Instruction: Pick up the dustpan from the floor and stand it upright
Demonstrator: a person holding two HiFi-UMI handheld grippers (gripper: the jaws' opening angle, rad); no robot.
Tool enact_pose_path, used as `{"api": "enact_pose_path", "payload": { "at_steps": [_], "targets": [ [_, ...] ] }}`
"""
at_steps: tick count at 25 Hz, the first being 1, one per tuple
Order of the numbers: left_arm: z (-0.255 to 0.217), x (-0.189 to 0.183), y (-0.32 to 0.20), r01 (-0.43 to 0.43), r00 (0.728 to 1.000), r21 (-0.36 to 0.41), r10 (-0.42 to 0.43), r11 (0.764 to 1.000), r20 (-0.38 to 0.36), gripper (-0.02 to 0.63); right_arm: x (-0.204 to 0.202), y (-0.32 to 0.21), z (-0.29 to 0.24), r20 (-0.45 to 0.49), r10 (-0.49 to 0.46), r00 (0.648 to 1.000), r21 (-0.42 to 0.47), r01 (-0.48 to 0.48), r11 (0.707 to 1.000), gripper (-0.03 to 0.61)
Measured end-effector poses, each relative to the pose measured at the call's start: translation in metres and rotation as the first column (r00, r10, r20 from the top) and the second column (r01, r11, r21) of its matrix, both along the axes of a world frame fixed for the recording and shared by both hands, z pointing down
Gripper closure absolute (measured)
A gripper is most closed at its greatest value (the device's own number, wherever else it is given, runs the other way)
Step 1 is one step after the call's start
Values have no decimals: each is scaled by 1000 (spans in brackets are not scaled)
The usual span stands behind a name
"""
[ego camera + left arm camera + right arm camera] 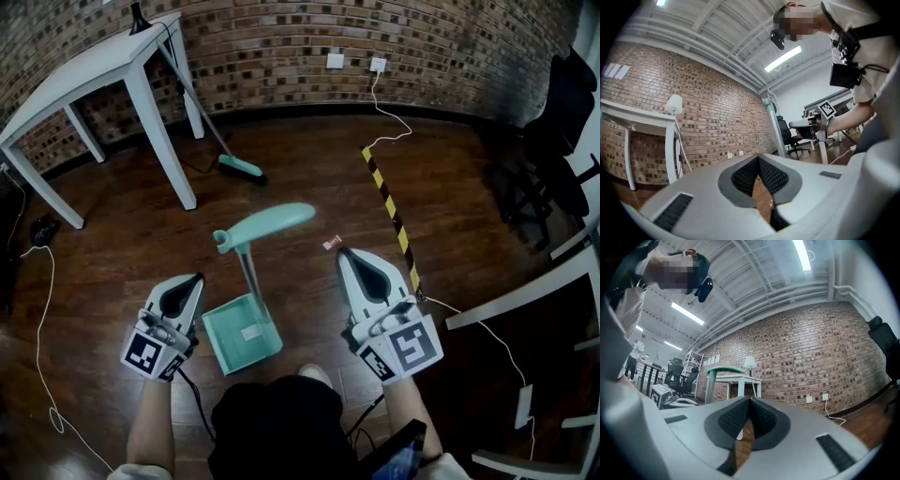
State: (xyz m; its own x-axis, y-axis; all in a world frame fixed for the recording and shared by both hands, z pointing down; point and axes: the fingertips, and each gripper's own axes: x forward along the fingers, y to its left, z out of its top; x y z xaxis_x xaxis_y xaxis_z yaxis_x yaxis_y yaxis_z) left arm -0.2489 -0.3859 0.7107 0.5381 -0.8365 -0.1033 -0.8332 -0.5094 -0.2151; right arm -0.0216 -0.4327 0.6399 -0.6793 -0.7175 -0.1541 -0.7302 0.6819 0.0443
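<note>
The teal dustpan stands upright on the wooden floor, its long handle rising toward the camera between my two grippers. My left gripper hangs to its left, shut with nothing between the jaws. My right gripper is to its right, also shut and empty. Neither touches the dustpan. In the left gripper view the closed tips point at the brick wall, with the dustpan pole beyond. In the right gripper view the closed tips face the wall, and the dustpan's green grip shows to the left.
A white table stands at the back left with a teal broom leaning against it. Yellow-black tape runs across the floor on the right, near a small scrap. A black chair and white furniture are at the right.
</note>
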Motion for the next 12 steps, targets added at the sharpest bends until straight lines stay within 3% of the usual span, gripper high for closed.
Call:
{"api": "enact_pose_path", "payload": {
  "at_steps": [6, 12],
  "targets": [
    [-120, 18, 25, 41, 999, -72, -42, 997, -18, 604, 27, 12, -117, -118, 46, 992, 46, -41, 998, 598],
    [-267, 15, 45, 118, 993, -81, -118, 990, 2, 604, 33, 30, -274, -78, 50, 996, -8, -50, 999, 600]
  ]
}}
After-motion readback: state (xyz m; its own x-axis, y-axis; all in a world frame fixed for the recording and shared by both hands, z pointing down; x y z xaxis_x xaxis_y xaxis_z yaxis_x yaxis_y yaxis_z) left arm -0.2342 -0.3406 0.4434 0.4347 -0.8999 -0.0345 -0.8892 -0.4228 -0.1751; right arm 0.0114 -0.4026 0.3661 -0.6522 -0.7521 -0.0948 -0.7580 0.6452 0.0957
